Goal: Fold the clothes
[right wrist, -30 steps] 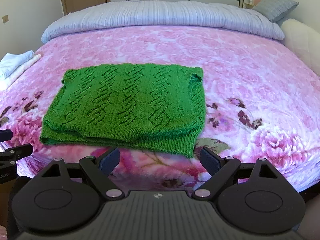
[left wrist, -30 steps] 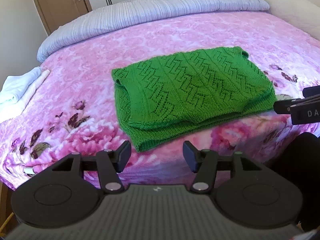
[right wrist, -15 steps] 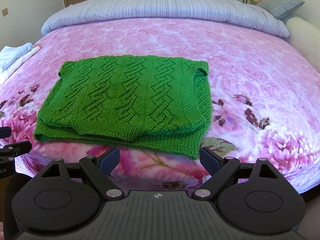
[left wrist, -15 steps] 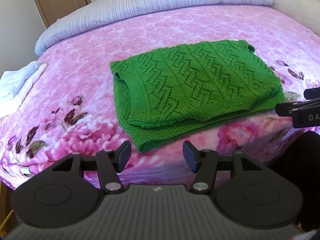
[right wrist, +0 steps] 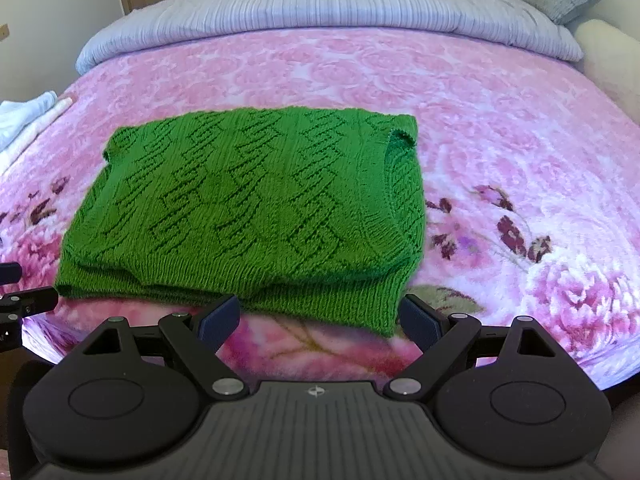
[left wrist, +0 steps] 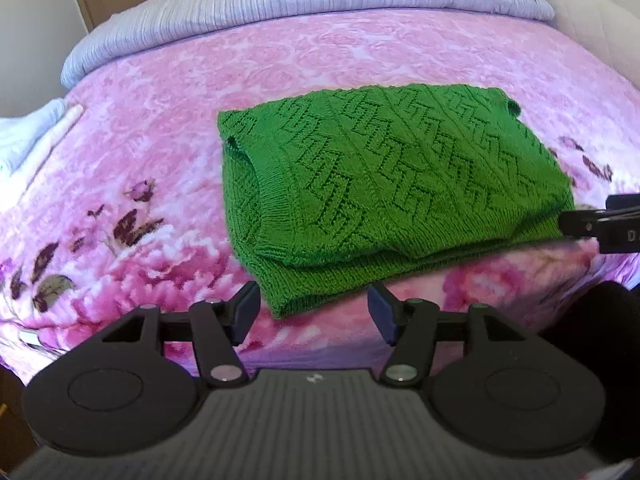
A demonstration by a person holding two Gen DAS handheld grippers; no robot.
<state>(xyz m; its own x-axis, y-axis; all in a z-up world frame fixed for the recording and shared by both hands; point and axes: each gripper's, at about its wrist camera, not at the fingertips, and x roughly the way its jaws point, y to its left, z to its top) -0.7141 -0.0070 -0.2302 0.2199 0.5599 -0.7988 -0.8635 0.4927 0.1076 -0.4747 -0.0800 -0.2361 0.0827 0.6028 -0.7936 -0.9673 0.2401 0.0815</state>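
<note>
Your green knit sweater (left wrist: 384,184) lies folded in half near the front edge of the pink floral bedspread (left wrist: 160,128), hem layers stacked toward you, its near corners hanging slightly over the edge.

Your left gripper (left wrist: 314,314) has its jaws apart and empty, sitting just short of the sweater's near left corner (not touching, as far as the left wrist view shows). Your right gripper (right wrist: 320,320) is also spread wide, nothing in it, in front of the near right corner; the hem's corner sits between the two fingertips (right wrist: 418,322) in the right wrist view, contact unclear.

Each gripper's tip shows at the edge of the other's view.

White folded cloth (right wrist: 20,118) lies at the far left of the bed, well apart from the sweater. Grey duvet (right wrist: 320,8) runs across the head end.
</note>
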